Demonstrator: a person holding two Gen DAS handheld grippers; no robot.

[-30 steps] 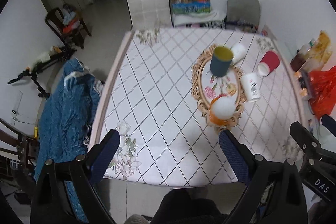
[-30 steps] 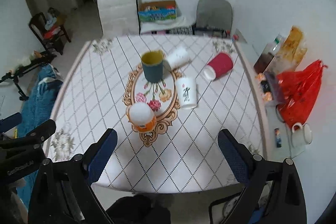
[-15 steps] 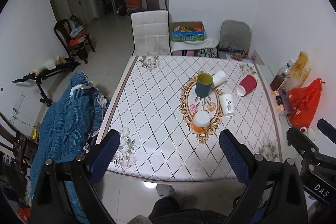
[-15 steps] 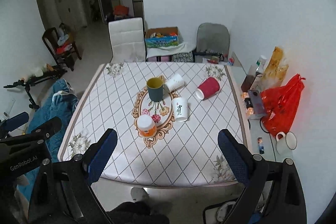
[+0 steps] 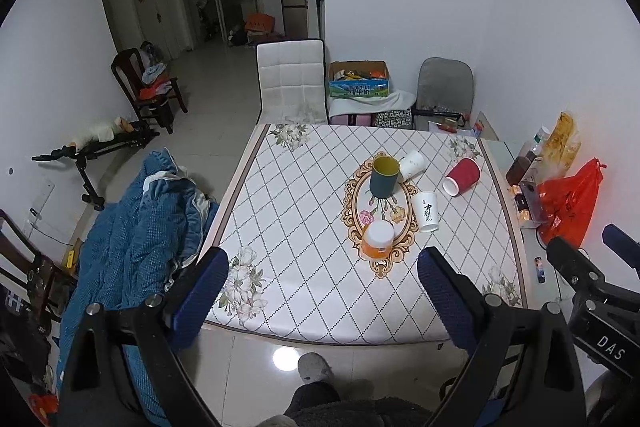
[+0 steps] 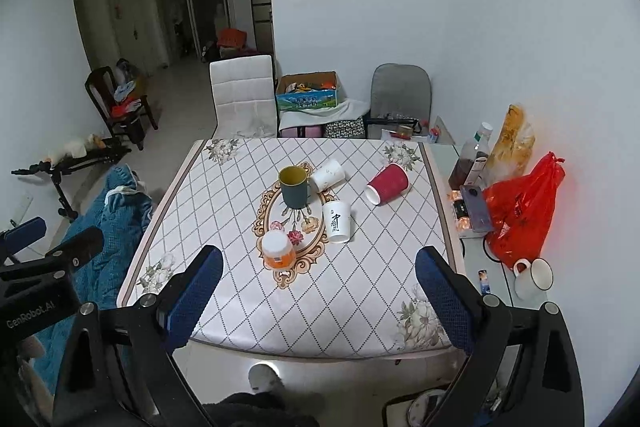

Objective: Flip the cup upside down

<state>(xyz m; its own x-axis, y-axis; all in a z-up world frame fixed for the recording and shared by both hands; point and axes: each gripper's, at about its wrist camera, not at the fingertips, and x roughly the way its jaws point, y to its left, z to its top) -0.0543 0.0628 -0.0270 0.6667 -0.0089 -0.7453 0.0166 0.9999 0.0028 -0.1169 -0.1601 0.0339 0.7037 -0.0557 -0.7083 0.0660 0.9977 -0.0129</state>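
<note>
Several cups are on the table (image 5: 296,187). A dark green mug (image 5: 384,177) (image 6: 294,187) stands upright, mouth up. An orange cup (image 5: 378,245) (image 6: 278,249) stands upside down near the front. A white printed cup (image 5: 427,211) (image 6: 337,221) stands upside down. A plain white cup (image 5: 412,164) (image 6: 328,174) and a red cup (image 5: 463,176) (image 6: 388,183) lie on their sides. My left gripper (image 5: 322,275) and right gripper (image 6: 318,273) are open and empty, held back from the table's near edge.
A side shelf on the right holds a red plastic bag (image 6: 524,207), bottles (image 6: 472,163) and a white mug (image 6: 534,277). A blue jacket (image 5: 132,235) hangs on a chair at the left. A white chair (image 5: 290,79) and a grey chair (image 5: 444,87) stand beyond the table.
Both grippers have pulled back and up from the table, so the cups look smaller and farther away. The cups have not moved. Both grippers stay open.
</note>
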